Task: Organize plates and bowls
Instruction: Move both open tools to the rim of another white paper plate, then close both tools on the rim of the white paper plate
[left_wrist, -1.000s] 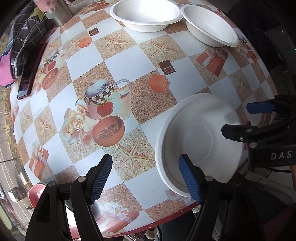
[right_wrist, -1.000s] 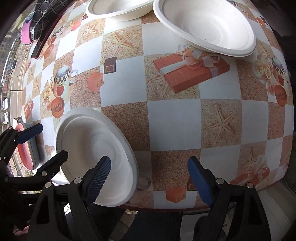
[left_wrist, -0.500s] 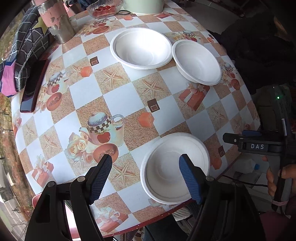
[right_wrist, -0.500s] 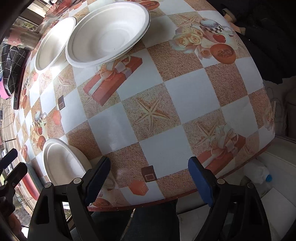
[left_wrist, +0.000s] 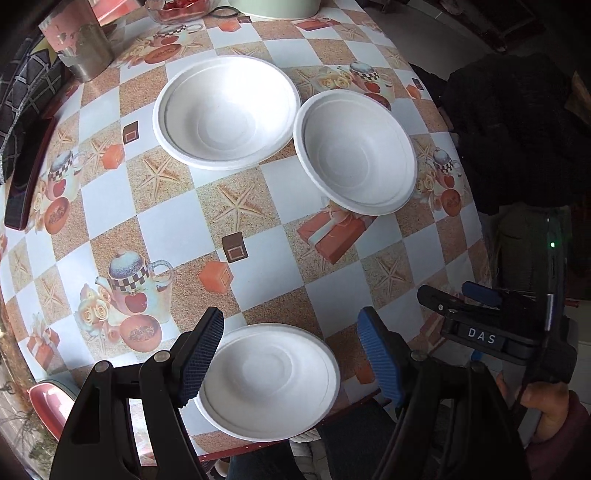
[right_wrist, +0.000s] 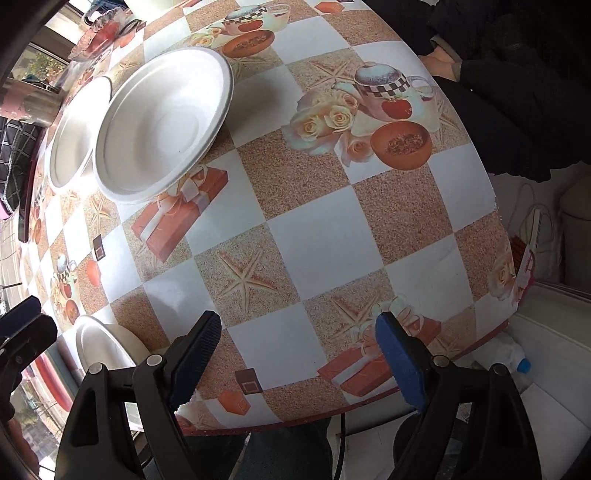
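Left wrist view — left gripper (left_wrist: 290, 356) released, empty, above near bowl (left_wrist: 267, 380) at bench (left_wrist: 258, 236) edge, two bowls (left_wrist: 225, 110) touching rims farther back, right wrist view — right gripper (right_wrist: 299, 360) released, over bare checkered cloth, same near bowl (right_wrist: 98, 345) far left

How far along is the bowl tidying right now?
Nothing is stacked yet. Three white bowls sit separately on the table: the near bowl at the front edge, the far left bowl and the far right bowl touching rims. Left gripper and right gripper are open and empty.
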